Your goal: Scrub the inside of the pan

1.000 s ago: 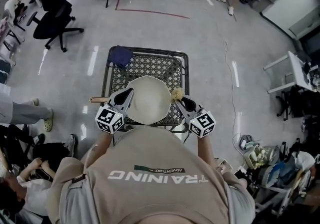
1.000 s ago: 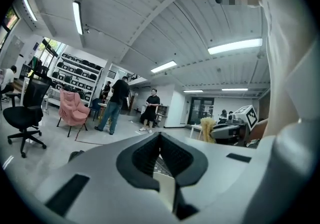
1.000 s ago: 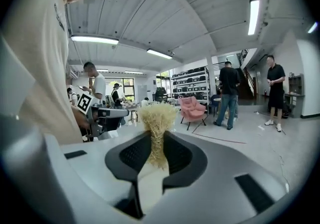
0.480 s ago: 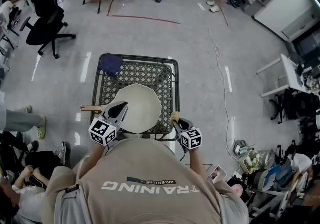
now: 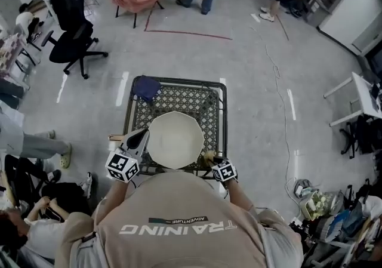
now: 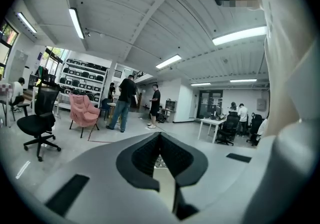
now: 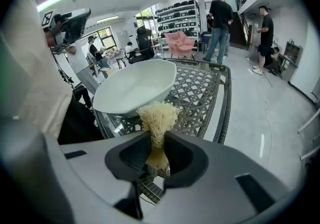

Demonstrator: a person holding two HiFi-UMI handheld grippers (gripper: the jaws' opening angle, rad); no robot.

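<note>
Our right gripper (image 7: 159,142) pinches a pale, wiry scrubber (image 7: 158,115) at its waist, the dry fibres fanning out past the jaws. It hangs just off the near right rim of the pan (image 7: 132,86), outside the bowl. Our left gripper (image 6: 160,143) stands pressed together on a thin cream edge; we take this for the pan's wall beside the wooden handle (image 5: 113,137), though that view is tight. The pan is smooth, off-white and round, tilted above the dark metal lattice counter (image 5: 222,105). A blue cloth (image 5: 145,88) lies at the far corner. We judge that scrubbing is not under way: the scrubber must next be lifted over the rim and pressed against the inner face while the left steadies the pan.
</note>
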